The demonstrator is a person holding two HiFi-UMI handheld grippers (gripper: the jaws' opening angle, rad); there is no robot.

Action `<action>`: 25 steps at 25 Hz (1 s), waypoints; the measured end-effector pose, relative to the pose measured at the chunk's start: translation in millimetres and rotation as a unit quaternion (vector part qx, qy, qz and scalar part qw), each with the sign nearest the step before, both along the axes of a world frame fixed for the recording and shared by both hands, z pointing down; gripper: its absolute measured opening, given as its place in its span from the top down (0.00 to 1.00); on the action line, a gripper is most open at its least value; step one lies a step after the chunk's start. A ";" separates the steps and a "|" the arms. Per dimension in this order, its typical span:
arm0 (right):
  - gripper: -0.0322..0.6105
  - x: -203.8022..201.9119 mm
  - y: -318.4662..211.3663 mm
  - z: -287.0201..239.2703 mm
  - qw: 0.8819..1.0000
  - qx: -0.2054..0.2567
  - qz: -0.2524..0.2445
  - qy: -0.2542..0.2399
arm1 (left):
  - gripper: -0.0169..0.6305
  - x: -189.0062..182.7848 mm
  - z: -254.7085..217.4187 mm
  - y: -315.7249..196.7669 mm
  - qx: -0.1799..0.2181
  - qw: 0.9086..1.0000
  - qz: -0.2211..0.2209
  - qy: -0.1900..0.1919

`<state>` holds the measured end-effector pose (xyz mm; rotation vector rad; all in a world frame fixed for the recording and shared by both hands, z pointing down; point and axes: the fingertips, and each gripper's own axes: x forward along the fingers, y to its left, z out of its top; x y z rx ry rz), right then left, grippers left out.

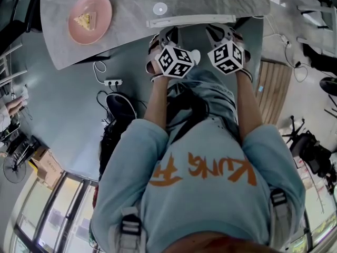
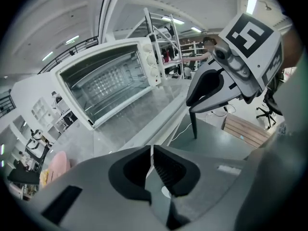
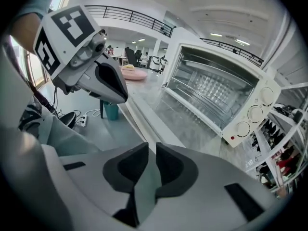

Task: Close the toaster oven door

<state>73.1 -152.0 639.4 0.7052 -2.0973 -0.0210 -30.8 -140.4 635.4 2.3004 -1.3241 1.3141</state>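
Note:
The white toaster oven (image 2: 110,76) stands on a grey marble table (image 1: 63,41) with its glass door (image 2: 139,114) folded down flat towards me. In the right gripper view, the oven (image 3: 216,95) shows an empty rack and knobs (image 3: 255,113) on its right side. The door's white front bar (image 1: 189,20) lies just beyond both grippers. My left gripper (image 2: 151,150) is shut with nothing in it. Beside it, my right gripper (image 3: 152,148) stands slightly open, a narrow empty gap between its pads. Both hover near the table's front edge, short of the door.
A pink plate (image 1: 90,18) with a piece of food sits on the table to the left. On the floor lie a power strip (image 1: 113,81) and a teal bin (image 3: 111,110). A wooden bench (image 1: 274,88) stands at the right.

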 end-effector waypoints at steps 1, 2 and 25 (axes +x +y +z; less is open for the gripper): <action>0.87 0.6 0.2 3.2 1.000 0.001 -0.001 0.007 | 0.97 -1.0 2.8 -1.2 0.000 1.000 0.001 -0.005; 0.87 0.9 0.2 6.3 1.000 0.001 -0.001 0.013 | 0.96 -1.6 5.8 -2.3 0.000 1.000 0.002 -0.010; 0.89 -3.9 -8.9 -15.8 0.994 0.086 -0.026 0.062 | 0.85 1.9 -16.4 -4.5 0.057 0.996 0.039 -0.063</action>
